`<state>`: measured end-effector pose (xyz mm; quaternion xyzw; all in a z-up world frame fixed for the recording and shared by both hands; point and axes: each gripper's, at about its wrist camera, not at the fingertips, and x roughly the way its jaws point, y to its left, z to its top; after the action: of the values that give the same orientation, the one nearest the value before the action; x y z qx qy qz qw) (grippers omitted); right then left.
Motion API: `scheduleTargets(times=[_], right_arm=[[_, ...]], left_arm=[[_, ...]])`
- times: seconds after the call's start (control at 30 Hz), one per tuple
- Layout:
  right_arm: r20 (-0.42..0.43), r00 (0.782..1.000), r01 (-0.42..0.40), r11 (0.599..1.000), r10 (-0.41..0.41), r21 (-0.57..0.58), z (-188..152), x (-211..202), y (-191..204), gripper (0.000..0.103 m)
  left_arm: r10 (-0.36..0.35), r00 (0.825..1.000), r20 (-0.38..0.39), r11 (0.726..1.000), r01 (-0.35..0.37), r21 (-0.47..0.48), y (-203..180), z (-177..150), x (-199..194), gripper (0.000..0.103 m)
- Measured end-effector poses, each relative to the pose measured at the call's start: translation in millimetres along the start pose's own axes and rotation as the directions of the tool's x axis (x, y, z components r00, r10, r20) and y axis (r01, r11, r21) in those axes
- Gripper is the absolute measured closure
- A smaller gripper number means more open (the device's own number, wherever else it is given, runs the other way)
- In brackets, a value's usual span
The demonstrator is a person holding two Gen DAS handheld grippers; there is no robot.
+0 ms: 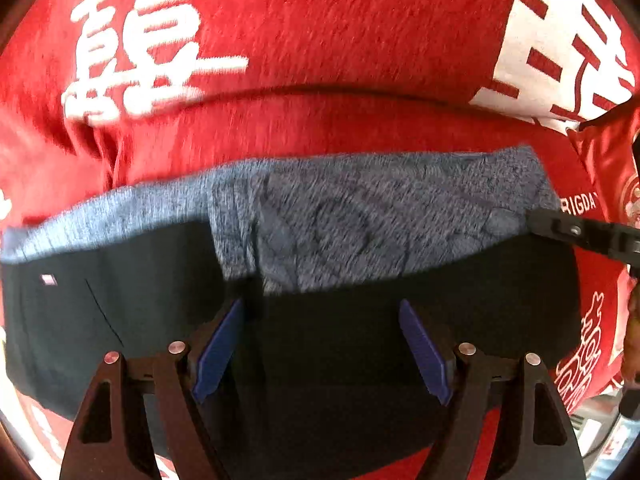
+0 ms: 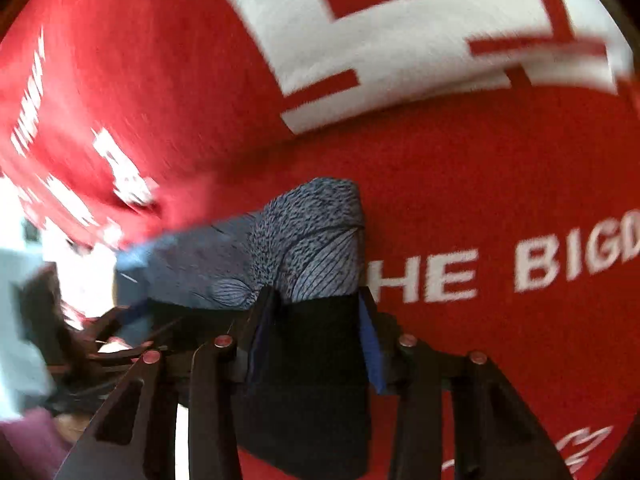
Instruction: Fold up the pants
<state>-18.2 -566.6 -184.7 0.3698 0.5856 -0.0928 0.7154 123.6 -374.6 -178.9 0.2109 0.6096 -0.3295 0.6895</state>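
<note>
Dark pants (image 1: 340, 340) (folded), red printed blanket (image 1: 320, 20) around

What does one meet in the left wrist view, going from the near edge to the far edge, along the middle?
Left tongs, open over the cloth → black part of the pants → blue-grey patterned part of the pants → red blanket with white characters.
</note>
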Motion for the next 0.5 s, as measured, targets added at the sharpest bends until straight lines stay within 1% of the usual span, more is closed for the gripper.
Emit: scheduleTargets(times=[0.03,0.07,0.13,0.2,0.23,0.27,0.3,0.37,0.43,0.47,0.5], right_arm=[[0.003,0.999,0.050,0.998,-0.049,-0.039,1.6,4.1,10.6,0.058],[0.021,0.992,0.128,0.986,-0.126,-0.105,0.4,7.6,23.7,0.054],[0.047,0.980,0.197,0.969,-0.192,-0.151,-5.7,10.4,43.4,0.052],[0.040,0.978,0.206,0.967,-0.203,-0.147,-11.5,9.2,47.5,0.046],[0.023,0.978,0.208,0.967,-0.207,-0.149,-15.5,8.6,47.7,0.044],[0.013,0.977,0.211,0.966,-0.212,-0.152,-20.8,4.1,40.2,0.041],[0.011,0.977,0.214,0.964,-0.215,-0.156,-27.4,0.2,42.1,0.038],[0.020,0.975,0.223,0.964,-0.222,-0.145,-37.9,-7.5,42.9,0.036],[0.033,0.973,0.232,0.966,-0.230,-0.118,-51.6,-16.9,41.3,0.033],[0.041,0.970,0.241,0.965,-0.238,-0.102,-62.2,-18.5,38.0,0.029],[0.052,0.967,0.253,0.964,-0.249,-0.086,-65.3,-21.6,40.3,0.028]], left_arm=[[0.018,1.000,0.003,0.999,-0.018,0.026,-3.3,-2.8,-0.2,0.023],[0.035,0.999,0.002,0.998,-0.035,0.047,-6.6,-5.1,0.3,0.023],[0.046,0.999,0.005,0.998,-0.046,0.041,-8.2,-8.5,-0.6,0.023],[0.042,0.999,-0.005,0.999,-0.042,0.015,-5.6,-9.5,-2.2,0.022],[0.044,0.999,-0.015,0.999,-0.044,-0.010,-1.9,-11.2,-4.4,0.022],[0.040,0.999,-0.023,0.999,-0.040,-0.033,2.2,-13.5,-6.4,0.022],[0.032,0.999,-0.026,0.998,-0.034,-0.059,7.0,-16.3,-9.4,0.022],[0.038,0.999,-0.016,0.995,-0.040,-0.096,17.6,-24.8,-18.1,0.022],[0.065,0.998,-0.016,0.991,-0.067,-0.113,27.4,-35.3,-25.3,0.022],[0.070,0.997,-0.019,0.990,-0.072,-0.119,31.5,-41.8,-27.7,0.022],[0.067,0.998,-0.022,0.989,-0.069,-0.132,37.3,-46.8,-30.6,0.022]])
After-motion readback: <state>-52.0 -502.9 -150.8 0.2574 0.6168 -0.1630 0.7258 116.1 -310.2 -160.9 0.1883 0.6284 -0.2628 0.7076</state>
